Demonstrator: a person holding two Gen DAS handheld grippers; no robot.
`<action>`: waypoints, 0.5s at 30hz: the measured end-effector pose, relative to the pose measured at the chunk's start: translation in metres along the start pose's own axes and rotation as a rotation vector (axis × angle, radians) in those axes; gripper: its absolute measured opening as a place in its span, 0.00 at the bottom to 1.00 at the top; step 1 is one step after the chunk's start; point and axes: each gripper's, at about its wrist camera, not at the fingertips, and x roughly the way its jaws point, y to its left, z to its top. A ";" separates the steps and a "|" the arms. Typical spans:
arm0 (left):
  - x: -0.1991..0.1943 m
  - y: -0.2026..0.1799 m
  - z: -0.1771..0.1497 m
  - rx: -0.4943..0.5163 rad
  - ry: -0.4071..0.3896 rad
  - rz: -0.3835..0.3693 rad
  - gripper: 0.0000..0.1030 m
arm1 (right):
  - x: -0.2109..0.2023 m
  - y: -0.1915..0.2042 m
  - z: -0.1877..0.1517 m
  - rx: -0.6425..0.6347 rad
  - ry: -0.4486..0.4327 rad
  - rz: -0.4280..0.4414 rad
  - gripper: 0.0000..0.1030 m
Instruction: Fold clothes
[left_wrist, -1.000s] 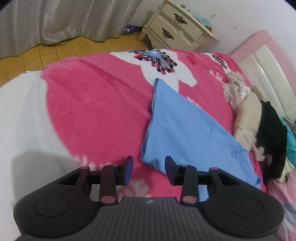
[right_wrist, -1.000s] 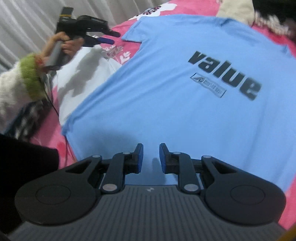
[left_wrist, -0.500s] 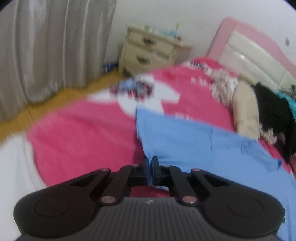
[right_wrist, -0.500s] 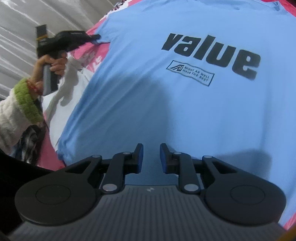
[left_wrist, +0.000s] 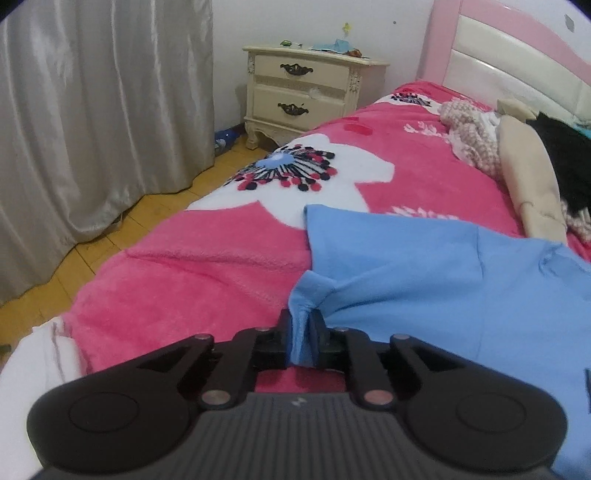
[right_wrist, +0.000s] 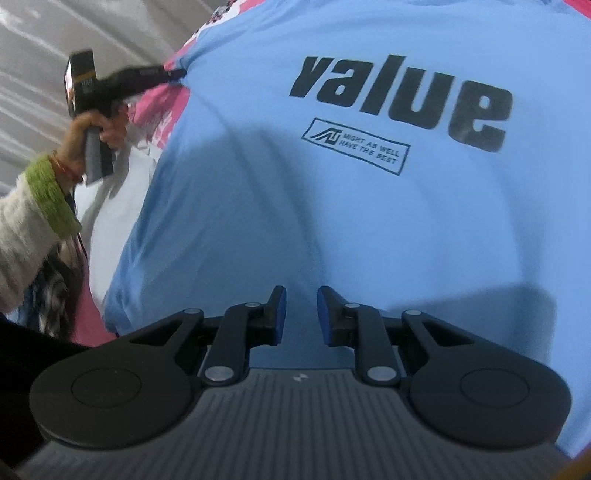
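At lower centre, the left gripper (left_wrist: 300, 341) pinches a bunched edge of the light blue cotton T-shirt (left_wrist: 443, 280). The right gripper (right_wrist: 298, 315) hovers above the shirt, its jaws narrowly parted, holding nothing.

Your left gripper (left_wrist: 300, 338) has its jaws pinched nearly closed, a fold of blue fabric caught between the pads. Your left hand (right_wrist: 96, 130) wraps its handle, wrist in a green cuff. Your right gripper (right_wrist: 298, 314) has its jaws parted, nothing between them.
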 end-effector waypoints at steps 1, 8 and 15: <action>-0.003 0.003 0.002 -0.017 0.003 0.001 0.25 | -0.002 -0.001 -0.001 0.009 -0.008 0.002 0.17; -0.024 0.007 0.020 -0.099 -0.050 0.053 0.32 | -0.026 -0.007 -0.016 0.072 -0.074 0.001 0.19; 0.000 -0.042 0.025 -0.042 -0.011 0.004 0.34 | -0.098 -0.045 -0.045 0.252 -0.348 -0.095 0.19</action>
